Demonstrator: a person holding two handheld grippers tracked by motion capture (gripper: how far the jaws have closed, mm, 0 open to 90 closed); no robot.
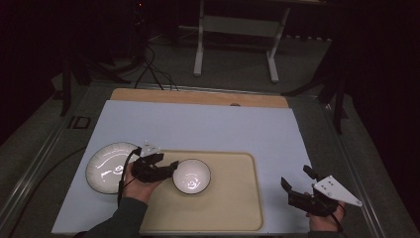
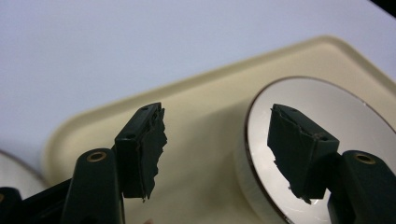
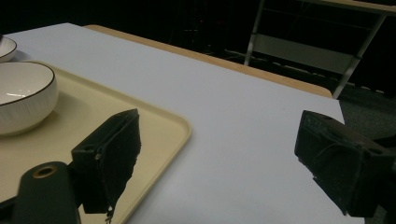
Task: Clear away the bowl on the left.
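White bowl with a dark rim standing upright on the cream tray, in the tray's left half, near its far edge. Left gripper just beside the bowl's left side, jaws spread wide and pressing on nothing. From the left gripper view, bowl seen from above, 1 jaw in front of its inside, the other over bare tray; rim between the 2 jaws, no pad pressed against it as far as can be told. Lower part of the bowl cut off at the bottom edge there, and a sliver of white plate barely showing at the far left edge.

Plate lying flat on the pale blue table just left of the tray, its right edge covered by the left hand and gripper body. Whether plate and tray touch: impossible to tell.

Right gripper well apart from the bowl, at the table's near right edge, beyond the tray's right side, jaws wide and empty. Right hand partly cut off by the bottom of the high view. In the right gripper view, bowl cropped at the left edge, plate reduced to a small piece behind it, tray corner between the jaws.

Room beyond the table dark; a white frame dimly visible.
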